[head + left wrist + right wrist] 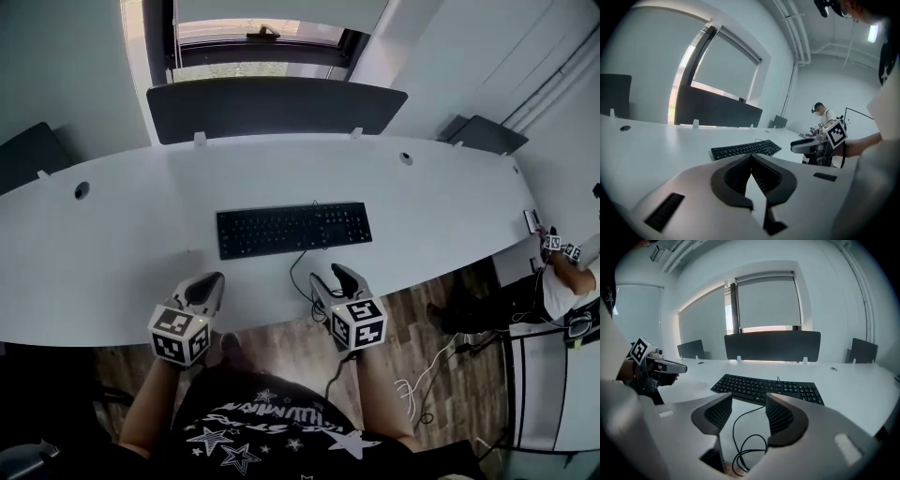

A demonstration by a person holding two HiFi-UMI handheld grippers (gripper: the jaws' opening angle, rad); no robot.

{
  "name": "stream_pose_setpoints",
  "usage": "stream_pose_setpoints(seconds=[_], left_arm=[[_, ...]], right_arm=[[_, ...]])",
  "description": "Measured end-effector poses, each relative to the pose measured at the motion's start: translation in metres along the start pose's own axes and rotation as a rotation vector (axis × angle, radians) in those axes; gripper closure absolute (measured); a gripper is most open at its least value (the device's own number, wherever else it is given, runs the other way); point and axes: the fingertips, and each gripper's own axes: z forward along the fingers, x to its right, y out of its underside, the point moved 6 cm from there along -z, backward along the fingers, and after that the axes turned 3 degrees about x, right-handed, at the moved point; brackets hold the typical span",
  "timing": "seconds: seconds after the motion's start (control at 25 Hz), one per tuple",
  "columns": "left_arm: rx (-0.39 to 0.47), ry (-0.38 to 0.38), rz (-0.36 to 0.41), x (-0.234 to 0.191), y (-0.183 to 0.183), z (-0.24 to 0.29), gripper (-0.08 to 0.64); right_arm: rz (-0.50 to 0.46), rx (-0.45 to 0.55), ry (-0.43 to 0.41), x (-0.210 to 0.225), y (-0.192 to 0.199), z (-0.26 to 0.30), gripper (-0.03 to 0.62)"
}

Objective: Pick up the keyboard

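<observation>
1. And here's the keyboard, black, full-size, lying flat in the middle of the curved white desk. Nothing is touching it. Not lifted yet!
2. Left gripper sits at seven o'clock from the keyboard, over the desk's near edge. Its own view shows the claw closed up tight, tips meeting, nothing in between.
3. Right gripper is at five o'clock from the keyboard, claw parted and gripping nothing. Through the gap you see only desk and the black cable.
4. That cable comes out from under the keyboard's near edge at six o'clock, loops, and drops off the desk between the two grippers.
5. Handling call: this looks like a light, stiff plastic slab. It should hold its shape when lifted, but it sits low on a smooth top, so a nudge would likely send it skating.
6. The keys give under pressure, which makes them a poor place to pinch. Better bets are the short ends at nine and three o'clock, one claw per end, jaws over the solid frame.
7. The closed left claw would have to part before it can take an end.
8. Watch the cable: it trails off the edge and may tug or snag as the keyboard rises.
9. Off at three o'clock, past the desk's end, another person sits well clear of the action.
</observation>
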Motion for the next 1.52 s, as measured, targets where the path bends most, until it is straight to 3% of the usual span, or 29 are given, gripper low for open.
stream_pose_setpoints(seconds=[0.12,0.44,0.64,0.8,1.24,1.52], left_arm=[[-0.006,0.021,0.002,-0.013,-0.007,0.016,0.551],[-0.028,0.05,-0.017,-0.038,-0.014,0.034,0.552],[-0.048,0.067,-0.007,-0.051,-0.015,0.053,0.552],[-0.068,0.065,-0.017,-0.046,-0.01,0.063,0.552],[-0.04,-0.093,-0.032,-0.025,-0.031,0.091,0.552],[-0.035,-0.205,-0.054,-0.018,-0.027,0.096,0.552]], right_arm=[[-0.033,-0.031,0.005,0.0,-0.003,0.015,0.354],[-0.233,-0.122,-0.02,-0.019,-0.009,0.049,0.256],[-0.354,-0.191,0.017,-0.001,-0.008,0.07,0.192],[-0.41,-0.257,-0.003,0.026,0.005,0.074,0.154],[-0.606,-0.409,-0.238,0.086,0.004,0.119,0.025],[-0.739,-0.481,-0.399,0.097,-0.001,0.153,0.018]])
